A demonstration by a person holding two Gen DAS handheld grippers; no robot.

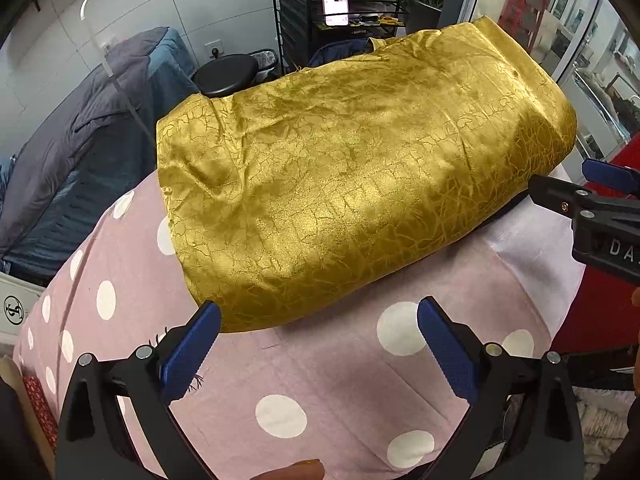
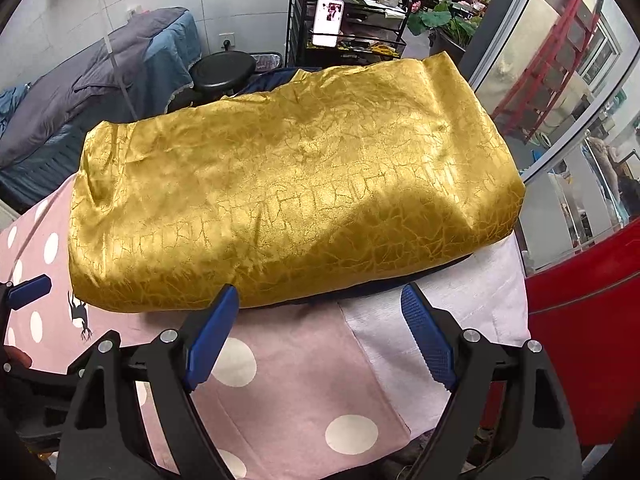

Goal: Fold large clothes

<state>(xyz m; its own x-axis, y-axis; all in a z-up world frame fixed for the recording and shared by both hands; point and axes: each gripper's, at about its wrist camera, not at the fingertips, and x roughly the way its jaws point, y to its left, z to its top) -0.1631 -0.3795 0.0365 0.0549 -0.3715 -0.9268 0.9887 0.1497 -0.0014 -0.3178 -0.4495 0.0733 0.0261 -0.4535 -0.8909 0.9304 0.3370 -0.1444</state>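
A shiny gold patterned garment (image 1: 352, 168) lies folded into a thick oblong on a pink polka-dot cloth (image 1: 328, 368). It also shows in the right wrist view (image 2: 288, 176), with a dark navy layer (image 2: 360, 290) peeking out under its near edge. My left gripper (image 1: 318, 350) is open and empty, just short of the garment's near edge. My right gripper (image 2: 320, 330) is open and empty at the garment's near right edge. The right gripper shows in the left wrist view (image 1: 600, 204), and the left gripper's finger (image 2: 28, 290) shows in the right wrist view.
A white cloth patch (image 2: 460, 300) covers the table's right side. A black round stool (image 1: 226, 76) stands behind the table. A grey-blue covered bed (image 1: 80, 128) is at the left, a black rack with a phone (image 1: 335, 3) behind, and a red surface (image 2: 580, 340) at the right.
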